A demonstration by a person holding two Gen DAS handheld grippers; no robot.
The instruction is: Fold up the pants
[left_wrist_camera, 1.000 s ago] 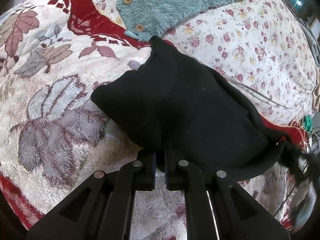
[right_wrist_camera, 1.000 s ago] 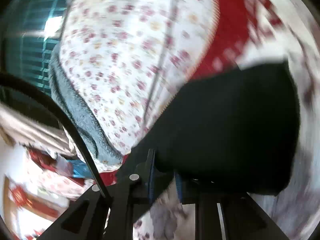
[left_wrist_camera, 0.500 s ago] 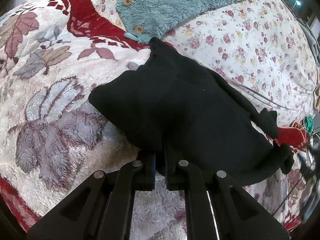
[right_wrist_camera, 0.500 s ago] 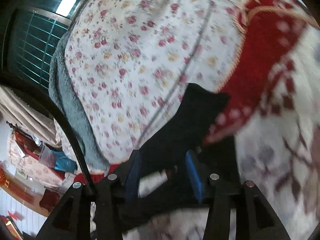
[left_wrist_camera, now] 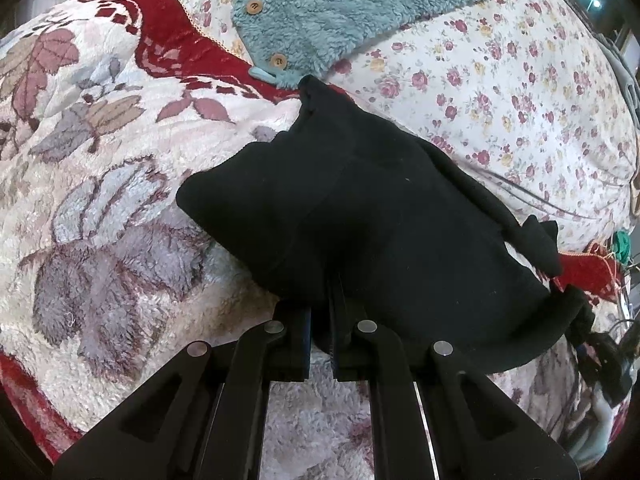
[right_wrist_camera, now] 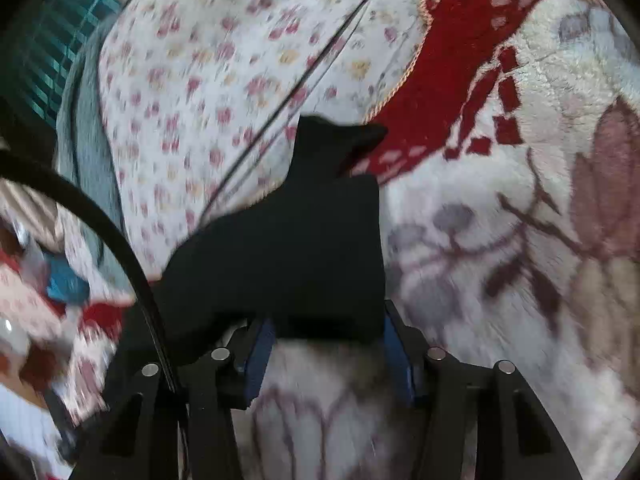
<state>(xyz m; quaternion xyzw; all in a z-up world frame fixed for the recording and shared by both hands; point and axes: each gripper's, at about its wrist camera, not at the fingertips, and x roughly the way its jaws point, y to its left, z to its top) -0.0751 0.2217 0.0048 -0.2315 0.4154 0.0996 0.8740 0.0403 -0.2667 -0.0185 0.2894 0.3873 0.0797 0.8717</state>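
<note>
The black pants [left_wrist_camera: 360,216] lie folded in a thick bundle on the fleece blanket [left_wrist_camera: 104,184]. My left gripper [left_wrist_camera: 320,320] is shut on the near edge of the pants. In the right wrist view my right gripper [right_wrist_camera: 326,344] is open, its blue-padded fingers [right_wrist_camera: 260,352] spread wide, and an end of the pants [right_wrist_camera: 296,256] lies between and just beyond them. The right gripper shows at the far right of the left wrist view [left_wrist_camera: 604,360], at the pants' end.
A teal fleece garment with wooden buttons [left_wrist_camera: 344,16] lies behind the pants. A floral sheet [left_wrist_camera: 520,88] covers the right side of the bed. A black cable [right_wrist_camera: 120,240] crosses the right wrist view's left side.
My right gripper let go of the pants and opened wide, and the pants' end dropped onto the blanket. My left gripper stayed shut on the pants and barely moved.
</note>
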